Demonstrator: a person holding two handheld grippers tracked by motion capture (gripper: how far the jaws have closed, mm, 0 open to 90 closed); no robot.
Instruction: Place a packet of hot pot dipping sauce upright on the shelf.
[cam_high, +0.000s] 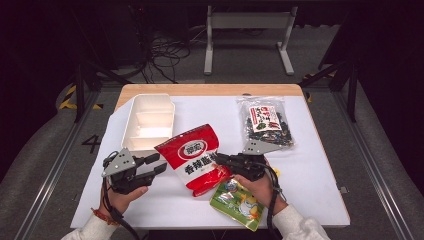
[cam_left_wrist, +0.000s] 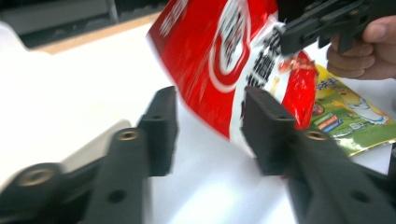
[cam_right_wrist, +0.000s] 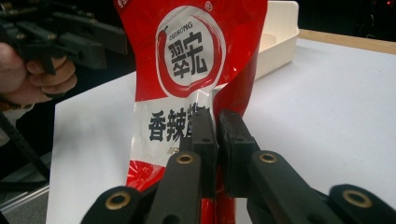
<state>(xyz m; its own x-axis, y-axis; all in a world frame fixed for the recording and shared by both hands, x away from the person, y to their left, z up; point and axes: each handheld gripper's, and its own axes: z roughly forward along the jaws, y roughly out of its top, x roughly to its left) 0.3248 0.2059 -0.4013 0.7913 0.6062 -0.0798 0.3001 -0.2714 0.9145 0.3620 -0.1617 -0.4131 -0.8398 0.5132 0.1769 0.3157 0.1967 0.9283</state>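
Our right gripper (cam_right_wrist: 217, 135) has its jaws pressed together on the side edge of the red snack bag (cam_high: 196, 156), pinching the film so the pouch stands tilted off the white table cover (cam_high: 310, 165) instead of lying flat. Holding it by one edge seems meant to lift it clear and leave its other side free for the second tool. Our left gripper (cam_high: 155, 165) sits just to the left of the bag with its jaws spread and nothing between them; in the left gripper view the red film hangs just beyond the fingertips, not touching the pads. We judge it is lined up to take the bag's near edge, or has just let go of it.

Moving outward, a green snack packet (cam_high: 239, 200) lies flat under our right hand (cam_high: 260, 187), partly covered by it. Behind the bag stands the white divided tray (cam_high: 150, 120), its compartments empty, near enough that it looks like the place the bag is headed. Farther right, well apart from both grippers, a clear bag of dark snacks (cam_high: 265, 122) lies on the cover, untouched.
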